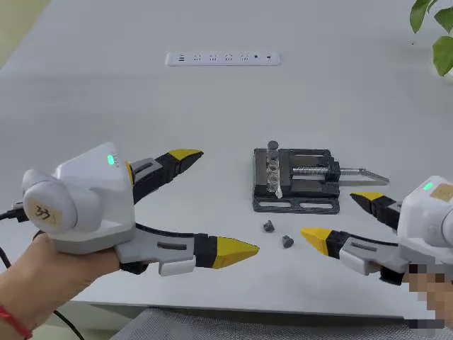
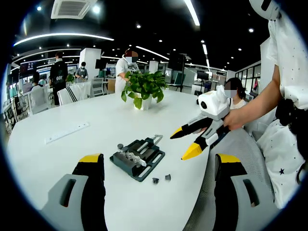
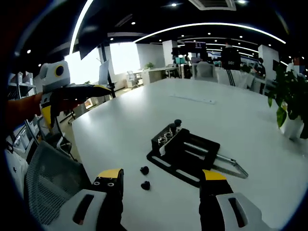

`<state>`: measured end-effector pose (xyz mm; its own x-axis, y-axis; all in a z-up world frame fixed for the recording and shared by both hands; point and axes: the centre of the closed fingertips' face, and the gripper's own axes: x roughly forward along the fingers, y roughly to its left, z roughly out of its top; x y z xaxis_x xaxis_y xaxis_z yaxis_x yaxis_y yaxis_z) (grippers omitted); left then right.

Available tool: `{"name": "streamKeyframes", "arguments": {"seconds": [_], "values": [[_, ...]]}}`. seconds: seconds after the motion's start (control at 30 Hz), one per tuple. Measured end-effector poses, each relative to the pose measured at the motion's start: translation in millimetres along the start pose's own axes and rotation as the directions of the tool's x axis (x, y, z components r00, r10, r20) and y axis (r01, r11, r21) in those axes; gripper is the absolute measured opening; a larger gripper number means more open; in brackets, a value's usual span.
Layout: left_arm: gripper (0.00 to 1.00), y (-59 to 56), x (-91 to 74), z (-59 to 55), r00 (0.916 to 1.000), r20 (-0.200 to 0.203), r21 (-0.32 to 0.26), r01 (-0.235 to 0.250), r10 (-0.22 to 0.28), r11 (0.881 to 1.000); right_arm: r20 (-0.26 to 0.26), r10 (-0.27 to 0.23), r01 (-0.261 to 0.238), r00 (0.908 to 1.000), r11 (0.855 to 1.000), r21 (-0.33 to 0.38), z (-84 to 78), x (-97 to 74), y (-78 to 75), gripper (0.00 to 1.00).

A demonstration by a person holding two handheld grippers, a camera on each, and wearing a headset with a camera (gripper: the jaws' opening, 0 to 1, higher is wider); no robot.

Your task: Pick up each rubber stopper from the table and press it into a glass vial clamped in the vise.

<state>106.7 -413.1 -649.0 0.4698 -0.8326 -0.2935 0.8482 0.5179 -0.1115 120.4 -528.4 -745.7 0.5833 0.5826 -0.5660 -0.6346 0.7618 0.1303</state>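
A black vise (image 1: 304, 185) stands on the white table and clamps a short row of glass vials (image 1: 272, 171). The far vial carries a dark stopper (image 1: 272, 145). Two loose rubber stoppers (image 1: 269, 227) (image 1: 287, 241) lie just in front of the vise, also seen as stoppers (image 3: 144, 170) (image 3: 145, 185) and stoppers (image 2: 155, 180) (image 2: 168, 177). My left gripper (image 1: 218, 202) hovers open left of the vise. My right gripper (image 1: 338, 216) hovers open at the vise's front right, near the loose stoppers. Nothing sits between either pair of jaws.
A white power strip (image 1: 222, 58) lies far back on the table. A potted plant (image 1: 435, 28) stands at the back right corner. A mesh chair (image 3: 53, 178) sits at the near table edge. Several people stand or sit in the room behind.
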Motion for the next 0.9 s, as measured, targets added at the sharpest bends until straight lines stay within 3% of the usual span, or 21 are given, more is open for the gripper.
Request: {"name": "streamKeyframes", "arguments": {"seconds": [0.13,0.5,0.7,0.9], "values": [[0.95,0.0,-1.4,0.2,1.0,-0.001,0.004,0.001,-0.001,1.0,-0.027,-0.023,0.023,0.9994,1.0,-0.01,-9.8,8.3,7.4,0.57],[0.95,-2.7,-1.5,-2.5,1.0,-0.003,-0.001,0.004,-0.004,1.0,-0.106,-0.026,0.024,0.9941,0.999,-0.023,-35.8,29.6,20.7,0.41],[0.94,-4.0,0.2,-3.0,1.0,-0.003,-0.005,0.008,-0.008,1.0,-0.147,-0.032,0.028,0.9886,0.999,-0.031,-49.6,42.4,22.9,0.28],[0.94,-4.5,1.9,-3.8,0.9999,-0.004,-0.01,0.01,-0.01,1.0,-0.182,-0.033,0.025,0.9827,0.999,-0.044,-58.7,52.7,24.3,0.22]]}}
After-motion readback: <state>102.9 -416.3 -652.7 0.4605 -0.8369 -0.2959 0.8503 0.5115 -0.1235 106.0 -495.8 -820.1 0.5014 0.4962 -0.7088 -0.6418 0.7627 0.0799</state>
